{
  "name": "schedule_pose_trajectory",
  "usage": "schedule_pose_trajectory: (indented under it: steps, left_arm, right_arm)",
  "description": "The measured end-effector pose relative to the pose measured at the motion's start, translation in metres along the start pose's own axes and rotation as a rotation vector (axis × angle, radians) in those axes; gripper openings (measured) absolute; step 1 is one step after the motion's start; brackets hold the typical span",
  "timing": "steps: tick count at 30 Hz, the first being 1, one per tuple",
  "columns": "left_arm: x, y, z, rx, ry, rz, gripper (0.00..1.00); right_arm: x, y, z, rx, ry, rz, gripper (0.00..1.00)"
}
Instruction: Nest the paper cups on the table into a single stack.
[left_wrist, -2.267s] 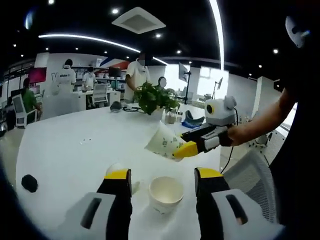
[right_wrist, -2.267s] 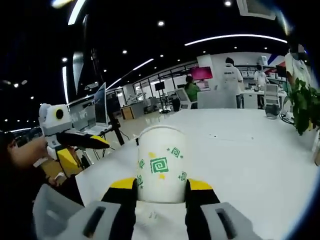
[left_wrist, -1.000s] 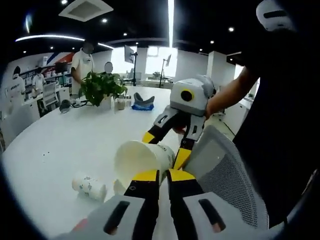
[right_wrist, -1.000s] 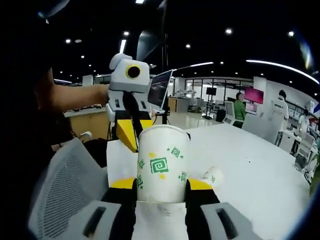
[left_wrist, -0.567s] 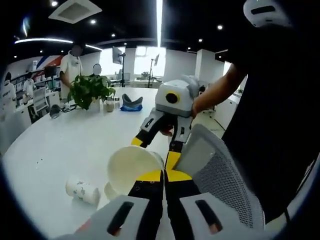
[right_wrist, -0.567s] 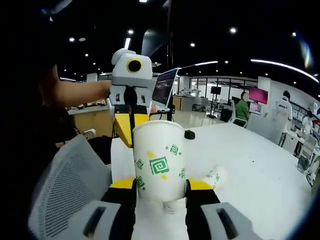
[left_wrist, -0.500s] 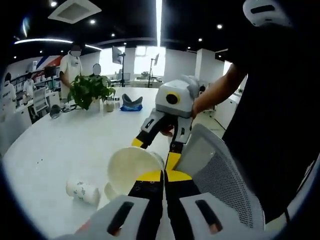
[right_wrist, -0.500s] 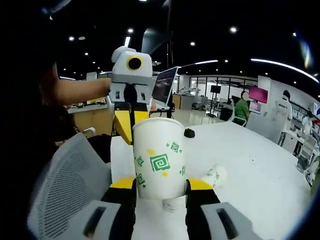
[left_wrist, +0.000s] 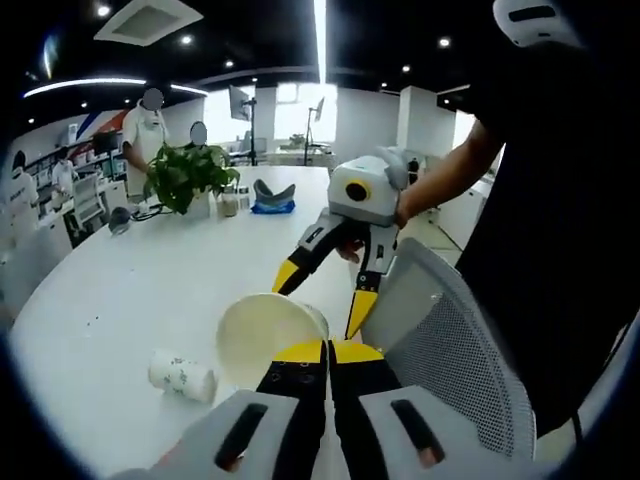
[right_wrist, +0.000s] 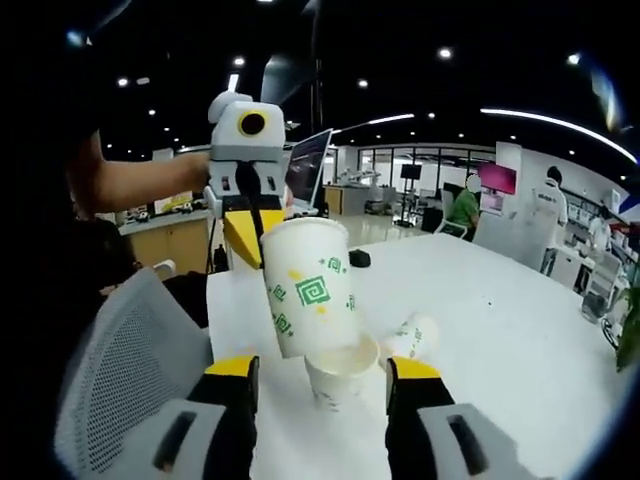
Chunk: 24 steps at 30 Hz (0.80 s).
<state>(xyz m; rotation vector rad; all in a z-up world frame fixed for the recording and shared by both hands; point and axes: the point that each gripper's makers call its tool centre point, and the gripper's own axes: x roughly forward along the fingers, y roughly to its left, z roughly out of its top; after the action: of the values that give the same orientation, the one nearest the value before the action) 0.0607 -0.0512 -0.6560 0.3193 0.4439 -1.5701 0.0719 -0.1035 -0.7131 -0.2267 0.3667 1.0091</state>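
A white paper cup with green square spirals (right_wrist: 308, 285) leans with its base inside a second white cup (right_wrist: 340, 378) that stands on the white table (right_wrist: 500, 350). My left gripper (left_wrist: 328, 352) is shut on the leaning cup's rim (left_wrist: 265, 335); in the right gripper view the left gripper (right_wrist: 248, 238) comes down from above. My right gripper (right_wrist: 322, 372) is open, with its jaws wide on either side of the lower cup and touching nothing. In the left gripper view the right gripper (left_wrist: 322, 290) hangs spread behind the cup. A third cup (left_wrist: 182, 375) (right_wrist: 410, 335) lies on its side nearby.
A grey mesh chair (left_wrist: 440, 340) (right_wrist: 130, 360) stands at the table edge close to both grippers. A potted plant (left_wrist: 190, 175) and small items sit at the far end of the table. A small black object (right_wrist: 358, 258) lies beyond the cups. People stand in the background.
My right gripper has opened and let go of the patterned cup. The cup now tilts in the left gripper's hold, its base in the standing cup.
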Motion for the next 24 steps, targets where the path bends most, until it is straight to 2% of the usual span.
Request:
schedule_pose_trajectory:
  steps: [13,21,24]
  left_arm:
    - [-0.004,0.018,-0.013,0.041,0.100,0.036,0.00]
    - [0.000,0.026,-0.020,0.064,0.161,0.040,0.00]
    - [0.002,0.028,-0.022,0.074,0.181,0.042,0.00]
  right_arm:
    - [-0.011,-0.010,-0.012,0.066,-0.004,-0.084,0.69]
    - [-0.018,-0.016,-0.022,0.095,-0.006,-0.152,0.82]
    - [-0.021,-0.018,-0.026,0.113,-0.007,-0.171,0.84]
